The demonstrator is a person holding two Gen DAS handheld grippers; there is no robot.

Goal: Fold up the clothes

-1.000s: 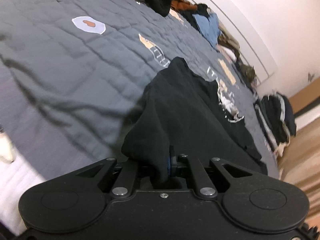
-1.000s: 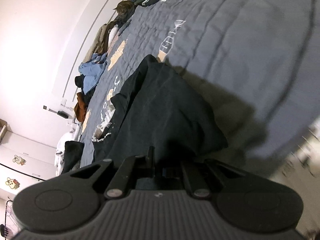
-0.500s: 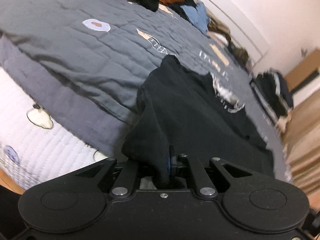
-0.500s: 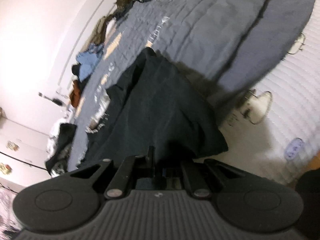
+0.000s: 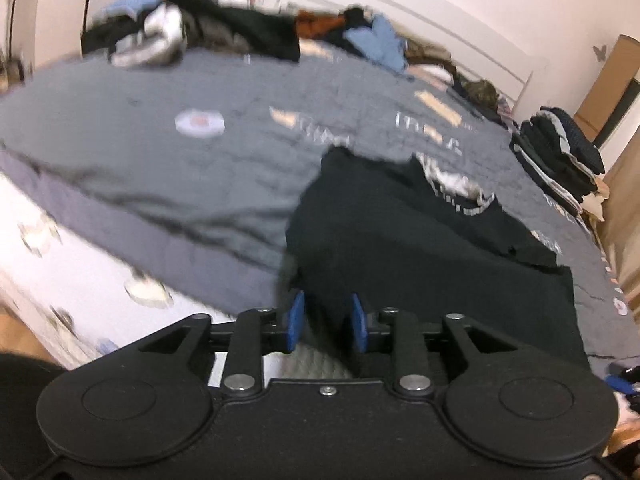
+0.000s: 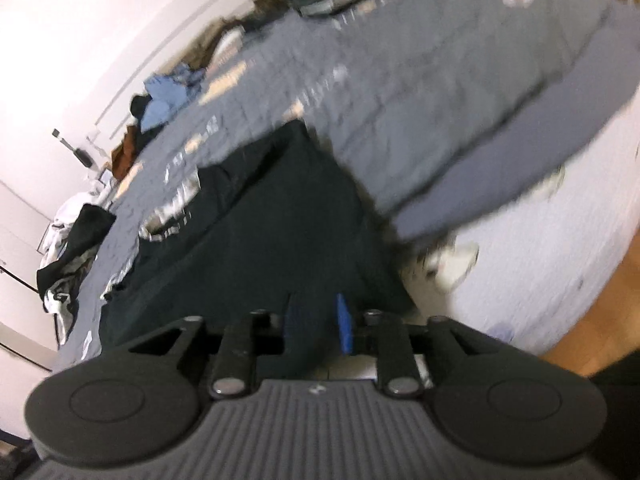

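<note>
Sprawling across nearly the whole left wrist view, a bed under a quilted grey coverlet serves as the folding surface, its soft stitched top printed with pale motifs and its white padded side showing at seven o'clock. Clothes wait on it in two lots: a loose, rumpled heap runs from eleven to one o'clock along the wall side, apparently the unsorted supply, while a squared stack of dark garments sits at three o'clock, seemingly finished work kept clear of the middle. The black garment, matte and limp with a pale printed patch near its neck, lies spread at the centre of the bed, its near hem drooping toward the edge at six o'clock, placed flat so it can be folded. Both tools point down at that hem. The left gripper is opening, its blue pads apart with dark cloth between them but no longer pinched. The right gripper is opening likewise, its pads parted over the same slack cloth.
</note>
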